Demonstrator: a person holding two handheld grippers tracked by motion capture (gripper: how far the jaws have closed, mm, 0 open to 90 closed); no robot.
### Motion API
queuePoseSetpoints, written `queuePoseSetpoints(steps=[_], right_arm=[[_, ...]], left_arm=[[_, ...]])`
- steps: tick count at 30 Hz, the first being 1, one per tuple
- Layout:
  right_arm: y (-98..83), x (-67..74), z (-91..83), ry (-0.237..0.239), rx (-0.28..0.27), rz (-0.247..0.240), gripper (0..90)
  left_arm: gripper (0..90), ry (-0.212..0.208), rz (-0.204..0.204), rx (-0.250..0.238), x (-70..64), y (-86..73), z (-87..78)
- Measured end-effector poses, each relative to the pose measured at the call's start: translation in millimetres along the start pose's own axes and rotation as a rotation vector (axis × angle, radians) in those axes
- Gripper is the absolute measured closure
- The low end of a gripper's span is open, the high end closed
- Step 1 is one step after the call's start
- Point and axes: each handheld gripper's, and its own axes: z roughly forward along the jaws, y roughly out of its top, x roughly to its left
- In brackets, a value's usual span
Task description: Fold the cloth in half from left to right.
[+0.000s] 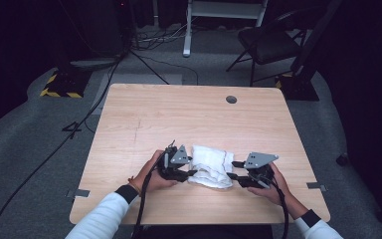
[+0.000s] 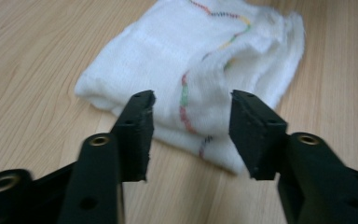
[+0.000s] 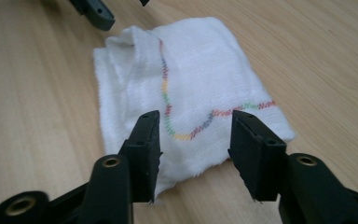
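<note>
A folded white cloth (image 1: 210, 165) with a wavy multicoloured stitched line lies on the wooden table (image 1: 179, 114), near its front edge. My left gripper (image 1: 191, 172) is at the cloth's left side, jaws apart. In the left gripper view the cloth (image 2: 205, 56) has a raised fold between the jaws of the gripper (image 2: 191, 128), and the pads stand clear of it. My right gripper (image 1: 232, 170) is at the cloth's right side, also open. In the right gripper view the cloth (image 3: 200, 70) reaches in between the spread jaws (image 3: 196, 144) without being pinched, and the left gripper (image 3: 95, 11) shows beyond it.
A round cable hole (image 1: 231, 99) sits near the table's far edge. Behind the table stand a black chair (image 1: 268, 42), a white frame leg (image 1: 188, 30) and a yellow-striped stand base (image 1: 62, 85). Cables (image 1: 54, 149) run across the grey carpet at left.
</note>
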Motion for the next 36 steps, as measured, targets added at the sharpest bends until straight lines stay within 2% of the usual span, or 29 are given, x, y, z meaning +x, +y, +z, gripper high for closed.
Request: queuePoseSetpoints(steps=[2,5,8,11,13,17,22,23,26,30,32,34,36], right_arm=[[3.5,-1.5,7.1,-0.008,0.001,0.019,48.0],[6.8,0.4,19.1,-0.028,0.028,0.010,45.3],[5.1,1.7,28.0,-0.027,0.063,0.003,43.1],[0.0,3.3,30.4,-0.019,0.095,-0.001,39.5],[-4.0,4.8,27.8,-0.013,0.099,0.003,39.3],[-9.8,9.2,19.4,-0.014,0.106,-0.009,38.6],[-14.6,14.7,14.6,-0.011,0.094,-0.018,39.8],[-14.1,15.8,13.5,-0.010,0.087,-0.020,39.9],[-12.0,17.8,11.9,-0.006,0.054,-0.016,40.3],[-15.1,20.4,21.7,0.015,0.087,-0.020,43.3],[-18.2,20.2,23.2,0.027,0.082,-0.015,44.0],[-18.7,17.7,21.4,0.036,0.094,-0.007,43.7],[-21.3,16.0,17.8,0.037,0.106,-0.007,43.2]], left_arm=[[43.0,-0.023,-0.019,-0.008,2.3,4.6,6.1],[44.3,-0.039,0.013,0.037,2.1,7.2,16.0],[64.0,-0.048,0.065,0.083,1.4,2.1,21.0],[77.8,-0.056,0.088,0.074,-0.9,-0.7,15.7],[80.8,-0.065,0.103,0.046,-5.1,-0.7,9.5],[82.1,-0.089,0.161,0.058,-18.9,-3.3,1.3],[79.0,-0.099,0.171,0.089,-30.4,-13.5,1.4],[77.4,-0.111,0.160,0.085,-31.2,-14.8,1.2],[75.7,-0.109,0.149,0.095,-32.2,-17.7,4.2],[71.8,-0.117,0.132,0.089,-31.7,-20.8,8.1],[65.4,-0.137,0.130,0.085,-31.0,-21.4,7.2],[56.0,-0.148,0.102,0.082,-31.4,-22.7,5.5],[43.9,-0.121,0.075,0.084,-33.6,-23.3,2.5]])
